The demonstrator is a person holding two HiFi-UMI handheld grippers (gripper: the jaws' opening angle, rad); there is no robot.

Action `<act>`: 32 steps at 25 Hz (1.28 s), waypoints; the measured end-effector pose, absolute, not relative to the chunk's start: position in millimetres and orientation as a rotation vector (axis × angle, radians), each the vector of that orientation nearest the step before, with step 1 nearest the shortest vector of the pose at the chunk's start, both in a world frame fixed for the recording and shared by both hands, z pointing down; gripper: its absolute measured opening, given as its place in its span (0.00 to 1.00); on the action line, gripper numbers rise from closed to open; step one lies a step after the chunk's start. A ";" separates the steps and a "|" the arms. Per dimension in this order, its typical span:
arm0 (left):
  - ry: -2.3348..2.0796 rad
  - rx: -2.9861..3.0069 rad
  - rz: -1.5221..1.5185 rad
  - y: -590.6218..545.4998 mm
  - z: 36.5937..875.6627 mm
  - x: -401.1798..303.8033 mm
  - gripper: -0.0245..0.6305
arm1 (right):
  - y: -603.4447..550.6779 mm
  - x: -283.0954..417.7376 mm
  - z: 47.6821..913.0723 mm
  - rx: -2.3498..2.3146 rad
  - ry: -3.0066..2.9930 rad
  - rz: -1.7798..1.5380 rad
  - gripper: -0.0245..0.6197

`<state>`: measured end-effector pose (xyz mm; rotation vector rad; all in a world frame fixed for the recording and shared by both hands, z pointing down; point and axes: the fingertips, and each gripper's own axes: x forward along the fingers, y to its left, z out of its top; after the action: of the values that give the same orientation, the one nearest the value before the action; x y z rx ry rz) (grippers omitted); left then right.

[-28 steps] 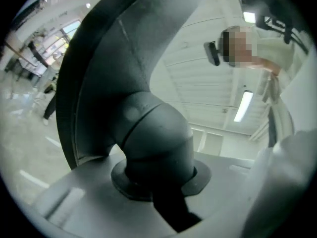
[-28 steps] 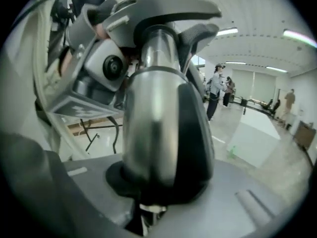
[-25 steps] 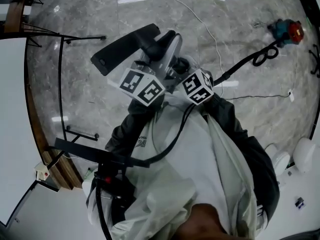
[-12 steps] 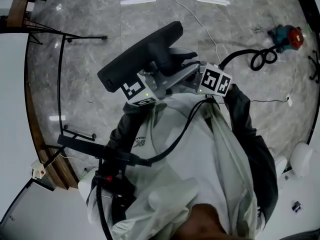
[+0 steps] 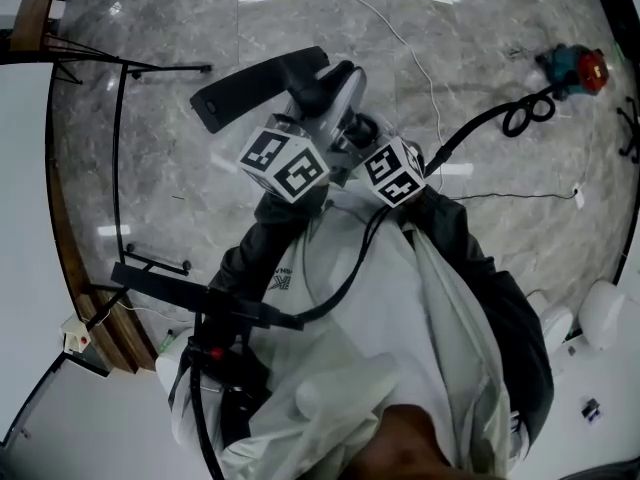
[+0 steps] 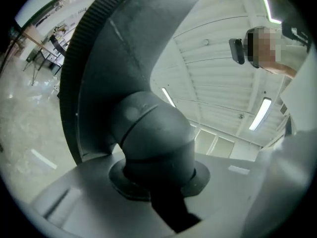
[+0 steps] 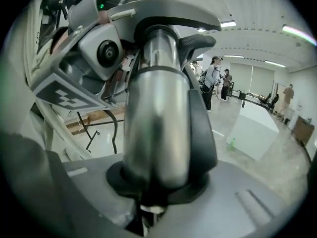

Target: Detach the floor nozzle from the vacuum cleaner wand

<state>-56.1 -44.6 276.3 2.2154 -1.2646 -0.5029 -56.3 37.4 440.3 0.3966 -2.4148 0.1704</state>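
**Gripping the Nozzle Neck and the Wand**

Left gripper (image 6: 158, 202), its jaws having just been closing, clamps the dark grey rounded elbow neck (image 6: 156, 143) of the black, flat plastic floor nozzle (image 5: 250, 93). The nozzle is raised above the grey marbled stone floor (image 5: 200, 28). Right gripper (image 7: 148, 202) clamps the shiny cylindrical metal wand (image 7: 156, 118) close beside. Nozzle and wand appear joined.

White vest (image 5: 400, 318), dark sleeves (image 5: 500, 308), black cable (image 5: 348, 276)

floor nozzle (image 5: 250, 90) on wand (image 5: 345, 103), raised over floor (image 5: 500, 68)
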 end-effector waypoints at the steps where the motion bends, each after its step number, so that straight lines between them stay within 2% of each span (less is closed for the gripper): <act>1: -1.276 2.215 -0.490 -44.5 277.3 -55.7 0.12 | 37.4 -55.9 441.5 0.392 -2.414 0.166 0.16; 7: -1.120 2.487 -0.479 -28.7 248.3 -33.8 0.15 | 44.5 -55.5 426.1 0.197 -2.493 0.122 0.18; 15: -0.600 2.838 -0.546 17.5 220.4 15.1 0.16 | 86.3 -34.5 408.6 -0.358 -2.526 0.163 0.18; 18: -0.766 2.705 -0.575 -2.5 229.5 4.8 0.15 | 73.3 -34.8 416.0 -0.194 -2.526 0.187 0.18; 24: -1.198 2.392 -0.488 -43.6 245.9 -28.7 0.14 | 26.1 -43.1 420.9 0.509 -2.444 0.133 0.17; 32: -1.114 2.534 -0.487 -32.6 233.9 -8.1 0.15 | 32.3 -33.6 415.3 0.310 -2.496 0.080 0.18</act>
<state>-8.1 -32.6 233.9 2.5337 -1.1145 -0.4872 -33.6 32.3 415.3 0.3101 -2.4962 0.0801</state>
